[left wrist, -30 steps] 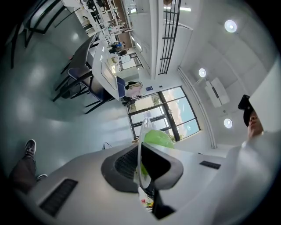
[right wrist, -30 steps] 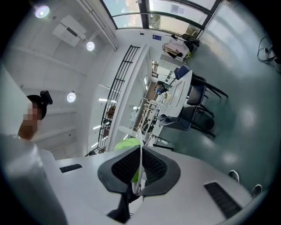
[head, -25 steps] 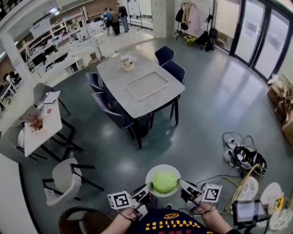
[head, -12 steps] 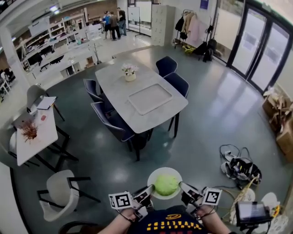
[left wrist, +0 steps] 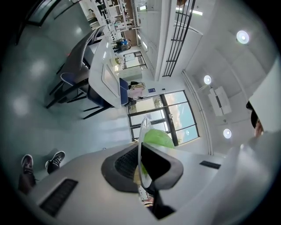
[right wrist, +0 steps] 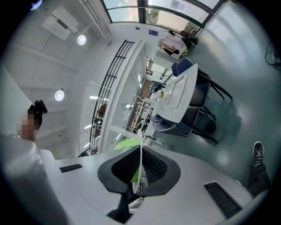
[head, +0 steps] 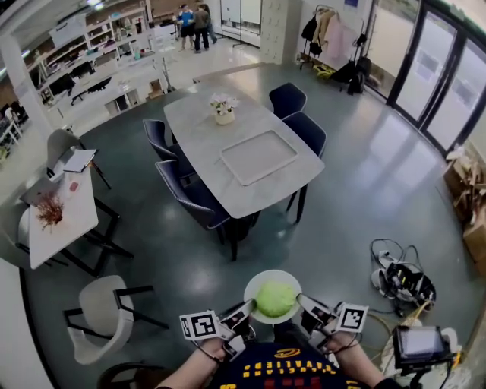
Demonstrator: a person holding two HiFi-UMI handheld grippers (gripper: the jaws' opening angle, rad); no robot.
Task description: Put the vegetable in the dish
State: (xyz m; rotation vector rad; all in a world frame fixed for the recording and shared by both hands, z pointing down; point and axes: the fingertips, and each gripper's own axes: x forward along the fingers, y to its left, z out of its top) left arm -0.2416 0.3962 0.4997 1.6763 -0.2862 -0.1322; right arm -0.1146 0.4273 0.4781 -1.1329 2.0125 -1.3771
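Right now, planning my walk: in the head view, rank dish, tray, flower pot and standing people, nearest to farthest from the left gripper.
1. white dish, its left rim clamped in the left gripper.
2. grey tray, on the table ahead.
3. flower pot, at that table's far end.
4. standing people, far back of the room.

The vegetable (head: 275,298) lies in the dish (head: 271,274). The left gripper (head: 244,311) is at the dish's left edge and the right gripper (head: 302,302) at its right edge, each with the rim between its jaws. Beyond the dish stands a table (head: 199,131) bearing a tray (head: 258,156). Cables (head: 401,277) lie on the floor to the dish's right.
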